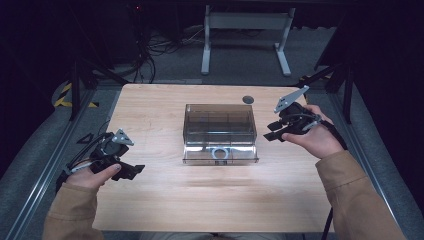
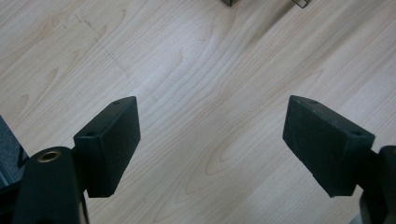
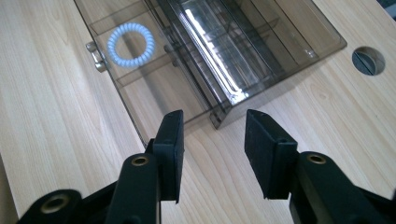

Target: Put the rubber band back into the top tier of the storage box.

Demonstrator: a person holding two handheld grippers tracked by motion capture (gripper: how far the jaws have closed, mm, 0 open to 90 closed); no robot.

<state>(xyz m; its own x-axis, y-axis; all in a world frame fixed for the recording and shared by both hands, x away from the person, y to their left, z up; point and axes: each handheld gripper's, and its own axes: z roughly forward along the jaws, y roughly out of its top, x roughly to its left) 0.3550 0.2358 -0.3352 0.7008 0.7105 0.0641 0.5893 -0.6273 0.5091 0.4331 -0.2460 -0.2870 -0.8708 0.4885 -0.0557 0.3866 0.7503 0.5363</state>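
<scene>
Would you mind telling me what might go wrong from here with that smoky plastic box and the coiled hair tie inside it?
The right gripper stands open beside the box, near its corner; a careless approach might shove the light box across the table.
The left gripper is open and well away, so nothing braces the box.
The hair tie lies in the pulled-out drawer, which a nudge might slide.

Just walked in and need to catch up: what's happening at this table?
A person holds a gripper in each hand over a light wooden table. A smoky transparent plastic drawer box sits mid-table, its drawer pulled out with a pale blue spiral hair tie inside. The right gripper is open beside the box, holding nothing; the left gripper is open over bare wood.
</scene>
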